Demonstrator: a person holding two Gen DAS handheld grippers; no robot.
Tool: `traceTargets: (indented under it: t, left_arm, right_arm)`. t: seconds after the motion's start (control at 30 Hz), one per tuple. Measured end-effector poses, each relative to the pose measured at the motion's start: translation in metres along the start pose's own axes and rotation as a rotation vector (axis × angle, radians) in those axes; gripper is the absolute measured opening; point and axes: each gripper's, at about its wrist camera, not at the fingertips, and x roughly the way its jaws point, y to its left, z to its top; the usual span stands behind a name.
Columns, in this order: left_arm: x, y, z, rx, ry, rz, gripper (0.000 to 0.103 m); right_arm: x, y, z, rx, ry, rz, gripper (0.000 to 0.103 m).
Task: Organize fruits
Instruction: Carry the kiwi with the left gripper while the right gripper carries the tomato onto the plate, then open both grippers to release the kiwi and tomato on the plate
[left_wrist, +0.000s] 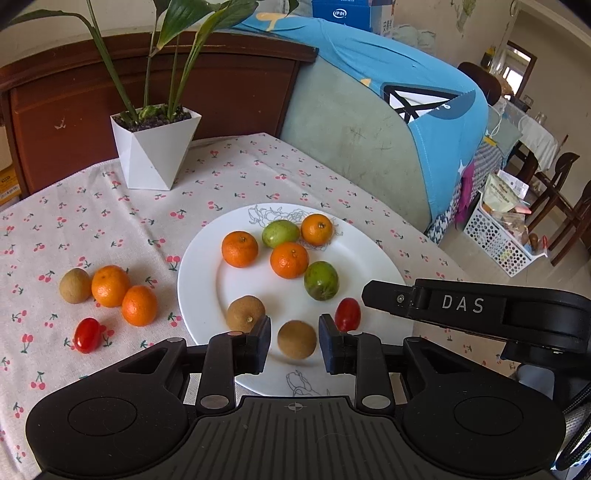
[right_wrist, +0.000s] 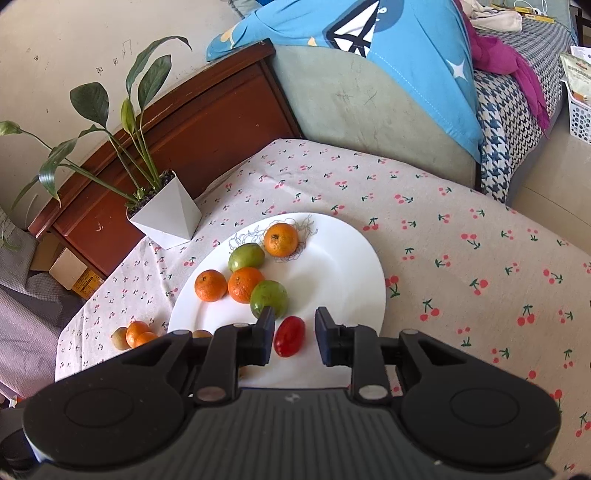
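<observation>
Straddling a longan (left_wrist: 296, 339) and a tomato (right_wrist: 289, 336) on the plate (left_wrist: 373, 258), both grippers' fingers stood apart, unclamped; either round fruit risked rolling if nudged off-centre.

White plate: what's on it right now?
On the white plate: three oranges, two green fruits, two brown fruits and one red tomato. The left gripper body hides the plate's near rim.
</observation>
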Motion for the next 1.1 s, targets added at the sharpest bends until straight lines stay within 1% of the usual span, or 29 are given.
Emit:
traceTargets:
  t: [0.03,0.07,0.1,0.17,0.3,0.4,0.43,0.5,0.6,0.63,0.67,0.7,0.8,0.9,0.97,1.1]
  left_arm:
    - [-0.001,-0.001,0.001,0.008,0.000,0.009,0.028]
    - [-0.002,-0.001,0.003,0.014,0.002,0.019,0.031]
    - [-0.004,-0.001,0.004,0.018,0.004,0.030,0.033]
    - [-0.008,0.001,0.008,0.016,0.011,0.045,0.033]
    - [-0.017,0.011,0.015,-0.022,0.029,0.028,0.033]
    - [-0.030,0.014,0.018,-0.020,0.013,0.034,0.034]
    - [-0.034,0.015,0.020,-0.022,0.007,0.040,0.037]
    - [-0.041,0.021,0.023,-0.051,-0.002,0.042,0.058]
    - [-0.048,0.033,0.026,-0.101,-0.001,0.033,0.061]
    - [-0.050,0.037,0.027,-0.119,0.001,0.032,0.063]
    - [-0.053,0.041,0.027,-0.138,0.003,0.030,0.069]
    - [-0.055,0.045,0.028,-0.154,0.002,0.024,0.071]
    - [-0.061,0.057,0.030,-0.189,0.001,0.018,0.073]
    - [-0.063,0.064,0.031,-0.171,-0.014,0.066,0.074]
    - [-0.061,0.070,0.030,-0.153,-0.007,0.117,0.075]
    - [-0.055,0.090,0.031,-0.169,0.021,0.179,0.075]
  right_arm:
    - [-0.001,0.000,0.001,0.001,-0.002,0.002,0.029]
    - [-0.002,0.001,0.001,-0.001,-0.006,0.003,0.031]
    - [-0.004,0.002,0.002,-0.007,-0.013,0.001,0.031]
    - [-0.007,0.005,0.003,-0.024,-0.025,-0.007,0.034]
    - [-0.015,0.010,0.005,-0.038,-0.040,-0.001,0.037]
    - [-0.021,0.013,0.004,-0.039,-0.036,0.018,0.039]
    - [-0.023,0.015,0.002,-0.046,-0.037,0.020,0.039]
    - [-0.028,0.019,0.001,-0.056,-0.038,0.024,0.041]
    - [-0.035,0.021,-0.002,-0.045,-0.034,0.050,0.044]
    - [-0.036,0.021,-0.003,-0.041,-0.033,0.056,0.044]
    - [-0.038,0.021,-0.004,-0.035,-0.033,0.060,0.044]
    - [-0.040,0.021,-0.006,-0.028,-0.031,0.064,0.045]
    - [-0.041,0.022,-0.009,-0.014,-0.013,0.079,0.047]
    - [-0.038,0.028,-0.013,-0.034,0.007,0.091,0.047]
    - [-0.036,0.034,-0.015,-0.053,0.015,0.099,0.047]
    - [-0.031,0.044,-0.020,-0.094,0.015,0.118,0.048]
